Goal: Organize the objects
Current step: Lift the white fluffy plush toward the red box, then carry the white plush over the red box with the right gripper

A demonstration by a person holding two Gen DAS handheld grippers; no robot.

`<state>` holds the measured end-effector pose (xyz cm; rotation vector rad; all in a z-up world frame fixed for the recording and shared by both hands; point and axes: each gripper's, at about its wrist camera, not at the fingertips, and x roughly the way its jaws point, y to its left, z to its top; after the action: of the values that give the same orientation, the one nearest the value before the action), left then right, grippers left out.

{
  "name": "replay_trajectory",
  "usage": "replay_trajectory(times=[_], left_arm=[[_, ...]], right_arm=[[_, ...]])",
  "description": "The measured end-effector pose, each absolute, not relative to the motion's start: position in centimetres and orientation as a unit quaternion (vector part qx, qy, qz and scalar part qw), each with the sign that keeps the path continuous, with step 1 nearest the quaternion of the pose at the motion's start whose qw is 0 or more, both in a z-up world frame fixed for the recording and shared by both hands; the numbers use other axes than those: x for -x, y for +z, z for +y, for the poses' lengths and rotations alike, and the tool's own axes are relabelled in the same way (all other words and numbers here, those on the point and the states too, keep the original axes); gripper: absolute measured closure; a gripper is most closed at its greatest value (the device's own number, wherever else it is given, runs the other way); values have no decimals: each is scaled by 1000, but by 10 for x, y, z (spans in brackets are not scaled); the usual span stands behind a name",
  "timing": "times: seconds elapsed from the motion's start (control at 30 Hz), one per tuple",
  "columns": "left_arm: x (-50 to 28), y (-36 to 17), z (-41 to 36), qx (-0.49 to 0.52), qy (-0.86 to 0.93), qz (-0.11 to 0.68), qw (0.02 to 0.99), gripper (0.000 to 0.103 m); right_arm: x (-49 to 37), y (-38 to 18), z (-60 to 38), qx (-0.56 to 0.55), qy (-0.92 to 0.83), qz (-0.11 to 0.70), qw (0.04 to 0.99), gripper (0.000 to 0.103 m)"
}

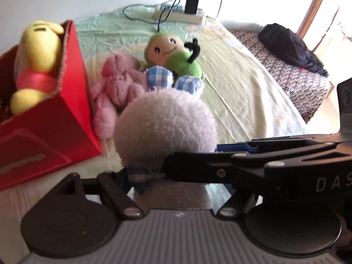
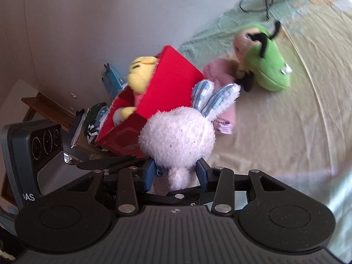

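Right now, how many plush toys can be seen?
4. Yellow bear sits in the red box; pink plush and green plush lie on the bed; white bunny is in the right gripper. The box may hide more.

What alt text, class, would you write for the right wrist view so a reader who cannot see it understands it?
The right claw grips a white plush rabbit with blue-striped ears above a pale bedsheet. Behind it, a red box holds a yellow plush bear; a pink plush and a green plush lie beyond.

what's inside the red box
A yellow plush bear in a pink top fills the red box, head above the rim. Anything beneath it is hidden by the bear and walls.
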<state>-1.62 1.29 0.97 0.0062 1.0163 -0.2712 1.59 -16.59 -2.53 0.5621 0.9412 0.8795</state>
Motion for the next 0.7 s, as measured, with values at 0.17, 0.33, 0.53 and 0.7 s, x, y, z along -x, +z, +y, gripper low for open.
replay_trajectory(times=[0.17,0.33,0.53,0.7], left_arm=[[31,34,43,-14,-149,453,879,24],[44,54,81,-14,-164,426,890,24],[57,74,117,-23,-172,388,905,24],[58,91,152,-26,-162,366,916,24]], right_arm=[[4,-4,-143,-269,393,402,782,60],[17,15,-107,-268,392,367,800,60],[29,32,-76,-268,394,325,817,60],[27,46,-44,-260,404,297,825,60]])
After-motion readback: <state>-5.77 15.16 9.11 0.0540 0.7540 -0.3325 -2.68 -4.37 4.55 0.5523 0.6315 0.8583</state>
